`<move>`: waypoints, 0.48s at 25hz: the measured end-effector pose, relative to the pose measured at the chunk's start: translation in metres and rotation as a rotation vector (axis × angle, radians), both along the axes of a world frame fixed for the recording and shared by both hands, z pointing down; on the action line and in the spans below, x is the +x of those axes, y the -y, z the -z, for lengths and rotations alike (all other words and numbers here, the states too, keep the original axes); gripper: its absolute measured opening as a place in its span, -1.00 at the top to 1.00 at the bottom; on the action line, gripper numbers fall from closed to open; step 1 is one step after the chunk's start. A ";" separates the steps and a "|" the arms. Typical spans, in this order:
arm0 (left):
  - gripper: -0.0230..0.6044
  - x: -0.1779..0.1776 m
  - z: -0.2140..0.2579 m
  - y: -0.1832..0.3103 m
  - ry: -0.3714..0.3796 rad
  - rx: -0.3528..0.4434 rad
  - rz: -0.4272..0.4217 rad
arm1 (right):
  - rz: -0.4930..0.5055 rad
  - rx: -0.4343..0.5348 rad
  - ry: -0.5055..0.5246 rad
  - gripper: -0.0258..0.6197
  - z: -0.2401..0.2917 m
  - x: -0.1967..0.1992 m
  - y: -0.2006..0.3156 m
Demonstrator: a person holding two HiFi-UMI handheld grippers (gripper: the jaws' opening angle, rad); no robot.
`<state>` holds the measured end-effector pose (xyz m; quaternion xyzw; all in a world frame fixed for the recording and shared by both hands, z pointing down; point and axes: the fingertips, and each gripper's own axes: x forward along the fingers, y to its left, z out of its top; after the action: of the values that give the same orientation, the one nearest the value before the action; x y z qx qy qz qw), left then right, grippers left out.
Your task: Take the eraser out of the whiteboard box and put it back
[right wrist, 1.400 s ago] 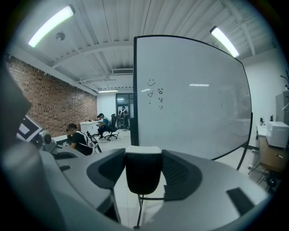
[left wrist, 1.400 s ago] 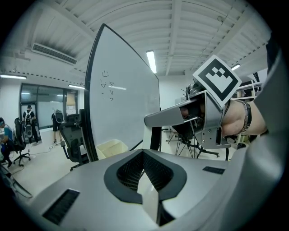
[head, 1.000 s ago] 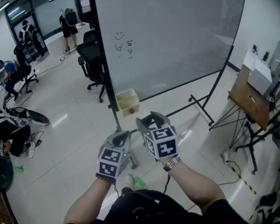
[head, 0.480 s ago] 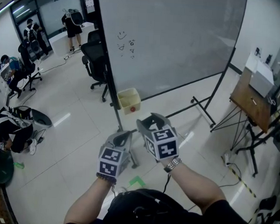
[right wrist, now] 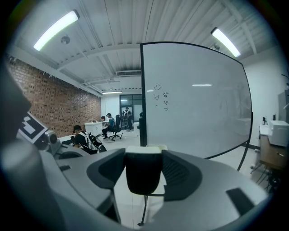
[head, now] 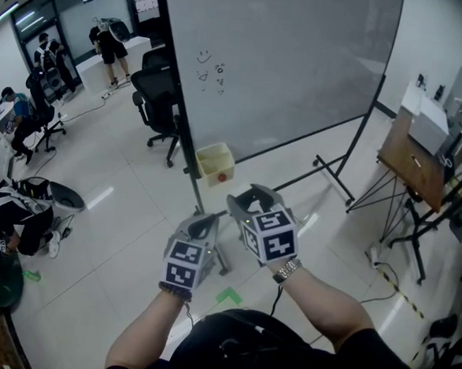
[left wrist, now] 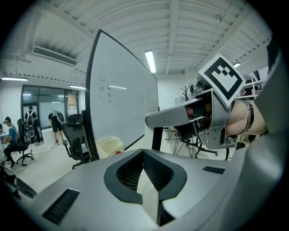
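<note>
Nearest the camera, two forearms are seen reaching forward over a glossy white tiled floor, each hand carrying a gripper. The left gripper is clenched, its jaws pressed together along one seam with nothing between them. The right gripper, just beside it and a little further forward, is closed on the eraser, which is gripped from both sides by the jaws' ribbed pads.

In the right gripper view the eraser's dark face is shown upright, taller than wide, with its rounded end turned down. Its long axis appears to run up and down across the jaws, though how far it reaches forward cannot be told. It is held in the air, well apart from the whiteboard box.

A green mark is seen on the floor below the hands. Beyond the jaws, a large whiteboard is carried on a black wheeled stand. The cream box is hung low on its left post, and a small red thing is seen at its corner.

Black office chairs are placed behind the board. A wooden desk on folding legs is set at the right. People are seated at the far left, before a brick wall and under strip lights.
</note>
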<state>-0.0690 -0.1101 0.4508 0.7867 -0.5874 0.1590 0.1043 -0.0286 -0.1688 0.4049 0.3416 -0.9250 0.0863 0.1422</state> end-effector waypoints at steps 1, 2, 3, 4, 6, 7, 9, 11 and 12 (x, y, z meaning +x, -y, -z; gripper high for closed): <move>0.93 -0.001 0.000 -0.001 0.005 0.000 -0.007 | -0.003 -0.001 0.001 0.05 0.000 -0.001 -0.002; 0.93 -0.002 -0.001 -0.003 0.009 -0.002 -0.013 | -0.006 -0.003 0.001 0.05 0.000 -0.003 -0.004; 0.91 -0.003 -0.002 -0.004 0.011 -0.004 -0.018 | -0.007 -0.005 0.000 0.05 0.000 -0.005 -0.006; 0.82 -0.004 -0.003 -0.005 0.011 -0.006 -0.023 | -0.008 -0.006 -0.001 0.05 -0.001 -0.007 -0.008; 0.77 -0.006 -0.004 -0.006 0.010 -0.012 -0.033 | -0.010 -0.008 -0.004 0.05 -0.001 -0.009 -0.012; 0.71 -0.006 -0.004 -0.007 0.011 -0.014 -0.040 | -0.012 -0.009 -0.004 0.05 -0.001 -0.011 -0.014; 0.62 -0.006 -0.006 -0.009 0.015 -0.021 -0.054 | -0.013 -0.011 -0.005 0.05 0.000 -0.013 -0.018; 0.53 -0.006 -0.008 -0.011 0.018 -0.028 -0.068 | -0.012 -0.012 -0.003 0.05 0.001 -0.015 -0.022; 0.49 -0.005 -0.010 -0.011 0.021 -0.032 -0.075 | -0.011 -0.011 -0.002 0.05 0.001 -0.016 -0.024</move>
<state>-0.0739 -0.0988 0.4605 0.8047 -0.5559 0.1804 0.1043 -0.0445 -0.1444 0.4038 0.3459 -0.9225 0.0920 0.1444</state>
